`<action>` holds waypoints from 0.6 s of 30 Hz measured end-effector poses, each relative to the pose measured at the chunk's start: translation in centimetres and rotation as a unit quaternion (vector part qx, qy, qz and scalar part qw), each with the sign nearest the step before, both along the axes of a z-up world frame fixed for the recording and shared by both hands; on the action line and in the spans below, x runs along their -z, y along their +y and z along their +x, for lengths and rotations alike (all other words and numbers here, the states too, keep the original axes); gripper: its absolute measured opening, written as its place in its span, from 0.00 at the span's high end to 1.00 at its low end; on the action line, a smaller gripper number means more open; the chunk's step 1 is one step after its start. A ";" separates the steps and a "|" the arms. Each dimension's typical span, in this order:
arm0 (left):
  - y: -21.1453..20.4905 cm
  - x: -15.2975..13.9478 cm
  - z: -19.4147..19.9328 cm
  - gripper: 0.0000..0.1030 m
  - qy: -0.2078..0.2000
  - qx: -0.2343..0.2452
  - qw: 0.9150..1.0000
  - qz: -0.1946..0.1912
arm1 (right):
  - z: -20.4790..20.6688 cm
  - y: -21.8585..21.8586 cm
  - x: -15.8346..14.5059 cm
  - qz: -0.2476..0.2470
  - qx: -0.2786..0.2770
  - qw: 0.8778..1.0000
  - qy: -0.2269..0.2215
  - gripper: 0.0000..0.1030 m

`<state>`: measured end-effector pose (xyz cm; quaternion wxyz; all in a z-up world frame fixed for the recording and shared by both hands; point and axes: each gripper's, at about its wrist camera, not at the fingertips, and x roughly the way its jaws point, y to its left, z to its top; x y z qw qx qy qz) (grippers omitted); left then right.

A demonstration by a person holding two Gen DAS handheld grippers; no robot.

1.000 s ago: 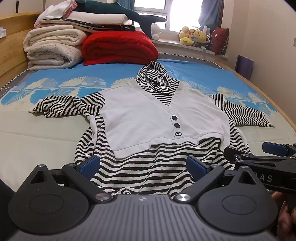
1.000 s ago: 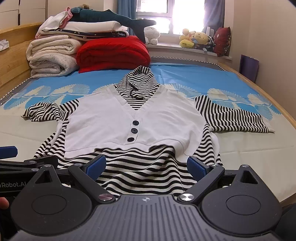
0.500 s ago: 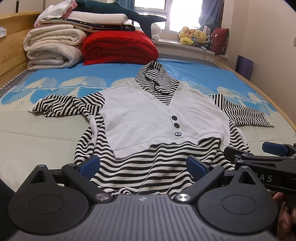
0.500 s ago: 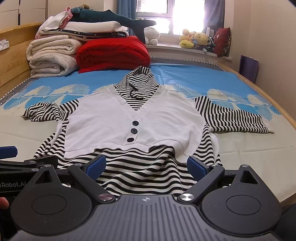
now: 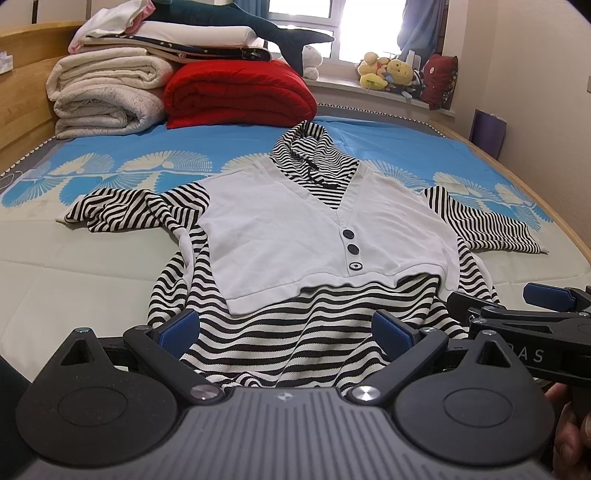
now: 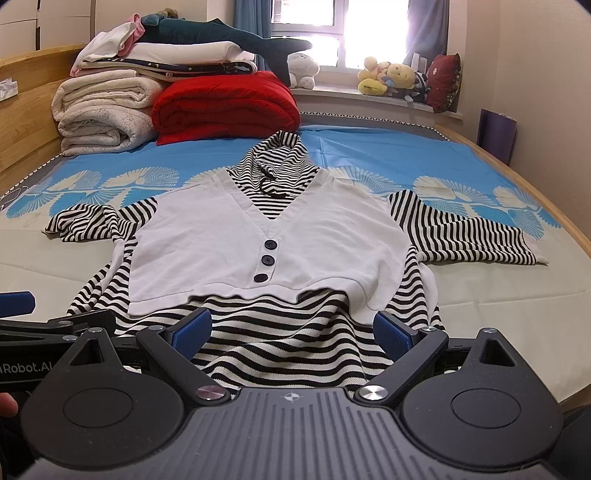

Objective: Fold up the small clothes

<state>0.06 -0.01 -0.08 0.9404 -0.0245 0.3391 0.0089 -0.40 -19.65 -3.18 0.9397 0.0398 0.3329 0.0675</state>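
Your left gripper point(image 5: 286, 330) hangs low over the near hem of the top point(image 5: 295, 236), its blue fingers point(image 5: 179, 328) spread wide with nothing between them but the striped cloth beneath. Your right gripper point(image 6: 291, 332) sits the same way just beside it, fingers point(image 6: 391, 334) wide apart and holding nothing. Whether either pair touches the cloth, you cannot tell from here.

The top lies flat on the bed point(image 5: 74, 273), front up: a white buttoned panel over a black-and-white striped body, sleeves stretched out to both sides, striped collar pointing toward the window. The left sleeve is rumpled; the right lies smoother.

Your left view catches the right gripper point(image 5: 517, 317) edging in from the right, over the hem's corner, with your hand point(image 5: 569, 435) behind it. Your right view shows the left gripper point(image 6: 55, 325) at its left edge and a fingertip of your other hand.

Farther back, folded blankets point(image 5: 107, 96) are stacked against the headboard, a red quilt point(image 5: 240, 92) beside them, a plush shark point(image 6: 221, 33) on top. Soft toys point(image 6: 388, 79) line the windowsill.

Nothing has moved since a second ago: both grippers and the top are exactly where they were.
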 end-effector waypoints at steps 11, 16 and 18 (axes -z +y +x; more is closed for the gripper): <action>-0.2 0.8 0.3 0.03 0.001 0.000 1.000 0.000 | 0.0 -0.1 0.1 -0.002 0.000 1.000 0.000 0.08; -0.1 1.0 0.1 0.03 0.001 0.001 1.000 0.000 | 0.1 -0.1 0.0 -0.003 0.000 1.000 0.000 0.09; -0.2 1.3 0.1 0.03 0.000 0.004 1.000 0.001 | 0.2 -0.1 0.0 0.000 0.001 1.000 -0.001 0.10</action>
